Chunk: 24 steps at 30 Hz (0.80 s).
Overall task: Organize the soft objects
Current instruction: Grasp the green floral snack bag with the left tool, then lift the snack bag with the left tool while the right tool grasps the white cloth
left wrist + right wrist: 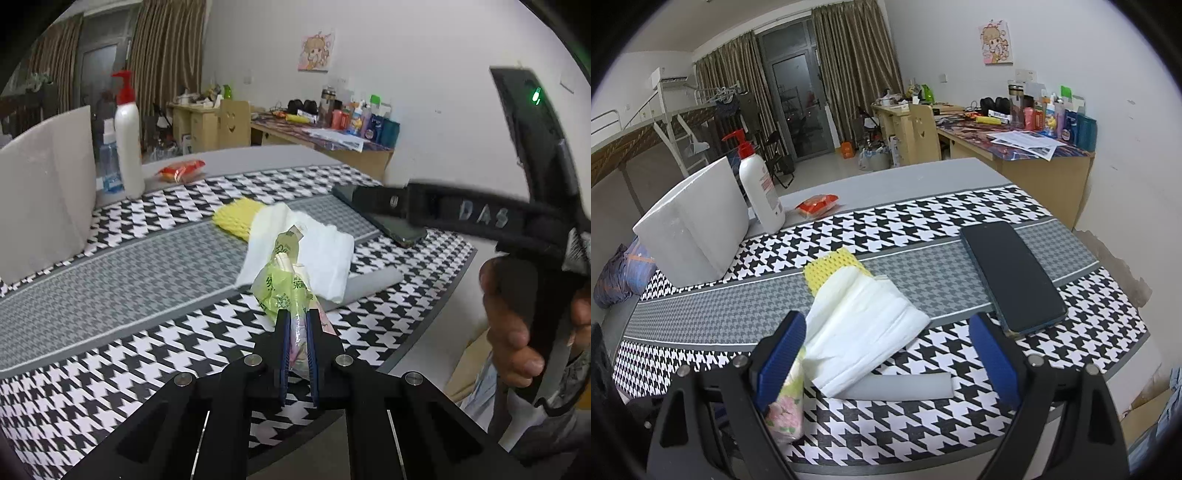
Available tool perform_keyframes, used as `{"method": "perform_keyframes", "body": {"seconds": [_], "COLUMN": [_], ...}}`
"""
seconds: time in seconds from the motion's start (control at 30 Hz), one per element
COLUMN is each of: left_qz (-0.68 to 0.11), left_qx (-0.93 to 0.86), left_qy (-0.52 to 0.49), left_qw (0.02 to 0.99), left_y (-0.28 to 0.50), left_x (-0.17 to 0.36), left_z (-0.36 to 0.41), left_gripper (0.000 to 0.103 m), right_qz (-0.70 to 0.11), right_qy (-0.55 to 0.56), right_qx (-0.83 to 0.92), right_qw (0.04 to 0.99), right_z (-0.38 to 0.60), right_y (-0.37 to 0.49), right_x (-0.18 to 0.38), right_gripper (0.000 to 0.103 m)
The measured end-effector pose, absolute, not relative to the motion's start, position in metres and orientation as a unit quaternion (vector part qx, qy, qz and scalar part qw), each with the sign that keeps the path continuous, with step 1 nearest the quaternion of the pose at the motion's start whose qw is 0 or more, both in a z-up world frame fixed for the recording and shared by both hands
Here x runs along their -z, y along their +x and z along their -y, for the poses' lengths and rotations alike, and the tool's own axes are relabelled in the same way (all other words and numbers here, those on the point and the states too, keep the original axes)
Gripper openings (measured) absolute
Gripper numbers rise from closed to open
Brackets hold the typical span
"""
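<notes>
My left gripper (297,314) is shut on a green tissue packet (277,288) with a floral print, held just above the houndstooth cloth. The same packet (786,402) shows at the lower left of the right wrist view. Beyond it lie a folded white pad (325,254), a yellow foam net (236,218) and a grey foam strip (373,282). My right gripper (886,325) stands open over the near end of the white pad (864,325), touching nothing. The yellow net (831,269) lies behind that pad and the grey strip (908,386) in front. A hand (517,332) holds the right gripper's handle.
A dark phone (1012,277) lies on the right of the table. A white foam box (690,229), a pump bottle (761,188) and a red snack packet (816,203) stand at the back left. A cluttered desk (1034,147) lies beyond the table.
</notes>
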<state>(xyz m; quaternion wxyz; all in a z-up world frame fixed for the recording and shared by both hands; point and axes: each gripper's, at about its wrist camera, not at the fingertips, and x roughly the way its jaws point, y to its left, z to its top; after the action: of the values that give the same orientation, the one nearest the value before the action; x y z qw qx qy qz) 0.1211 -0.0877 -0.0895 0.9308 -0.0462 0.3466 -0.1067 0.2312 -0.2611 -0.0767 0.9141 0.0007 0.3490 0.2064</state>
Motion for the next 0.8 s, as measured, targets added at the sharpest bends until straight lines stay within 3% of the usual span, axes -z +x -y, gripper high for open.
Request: {"method": "perform_keyframes", "body": {"seconds": [0.37, 0.8], "left_qz": [-0.332, -0.340], "left_qx": [0.051, 0.034], "left_qy": [-0.044, -0.055], "left_qw": [0.941, 0.938], "left_y": [0.124, 0.133], "left_x": [0.082, 0.089], "left_z": [0.053, 0.036], "left_gripper": [0.009, 0.009], "right_qz": [-0.387, -0.435], "right_qy": [0.008, 0.001], "right_qx": [-0.216, -0.231], "right_qw": [0.896, 0.870], "right_z": [0.244, 0.227], "right_y": [0.245, 0.254], "right_x": [0.095, 0.119], "right_gripper": [0.092, 0.063]}}
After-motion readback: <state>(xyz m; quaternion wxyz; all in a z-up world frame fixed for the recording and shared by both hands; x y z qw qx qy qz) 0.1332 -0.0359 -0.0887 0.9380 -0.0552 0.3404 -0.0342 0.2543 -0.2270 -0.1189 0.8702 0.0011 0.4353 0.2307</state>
